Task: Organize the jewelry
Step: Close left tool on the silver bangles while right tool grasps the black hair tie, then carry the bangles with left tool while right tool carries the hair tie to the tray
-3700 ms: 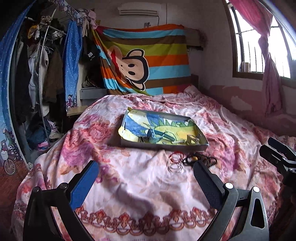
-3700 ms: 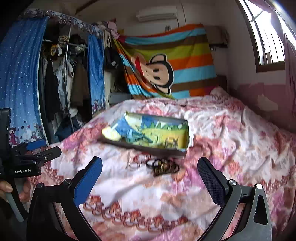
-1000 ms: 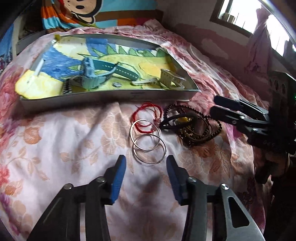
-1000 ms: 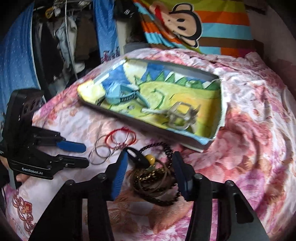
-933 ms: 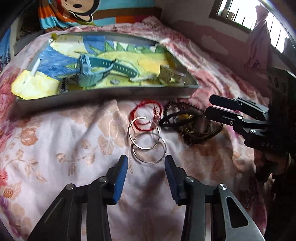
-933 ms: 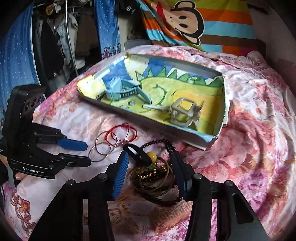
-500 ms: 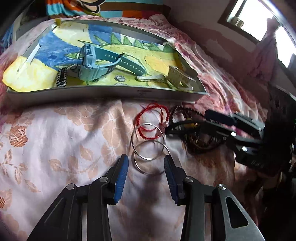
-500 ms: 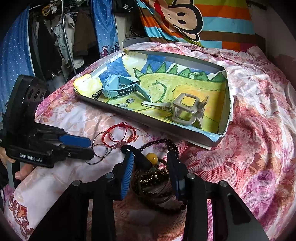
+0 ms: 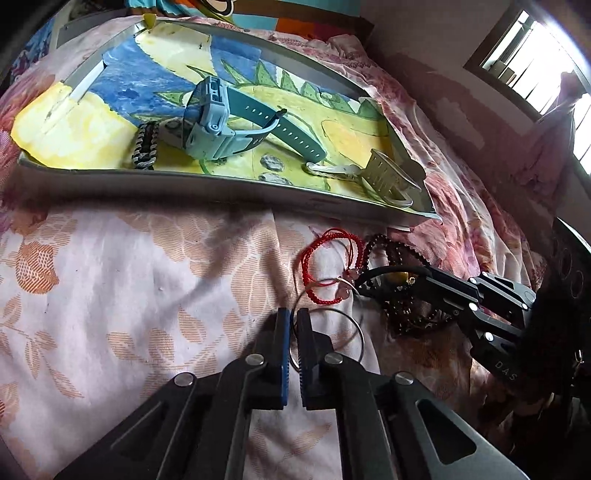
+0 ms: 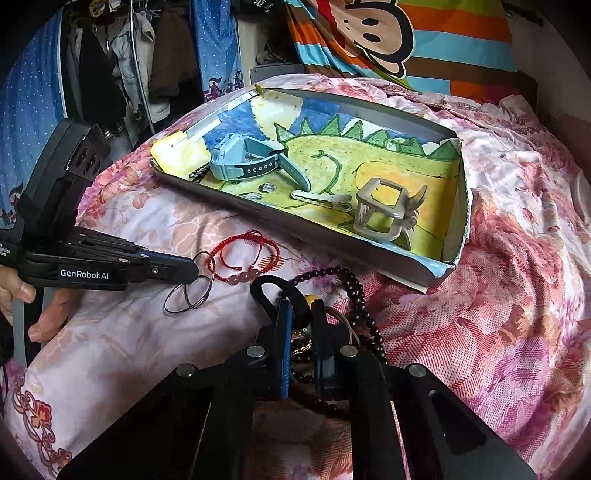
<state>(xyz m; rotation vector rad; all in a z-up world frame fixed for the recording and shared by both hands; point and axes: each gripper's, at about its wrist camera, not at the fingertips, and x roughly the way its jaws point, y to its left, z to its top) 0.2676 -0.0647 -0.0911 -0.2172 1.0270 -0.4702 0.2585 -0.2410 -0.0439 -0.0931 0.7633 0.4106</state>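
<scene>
Both grippers have dropped onto the jewelry: left gripper (image 9: 294,325) clenched on the metal rings (image 9: 332,332), right gripper (image 10: 300,314) closing around the bead pile (image 10: 354,295), tray (image 9: 207,192) just beyond.

A bedroom in a home. The work surface is a bed with a floral pink bedspread (image 10: 509,295). Clothes (image 10: 125,55) hang on an open rack behind a blue dotted curtain (image 10: 33,96), a striped cartoon-monkey blanket (image 10: 388,33) hangs against the wall, and a barred window (image 9: 532,70) lets in daylight.
</scene>
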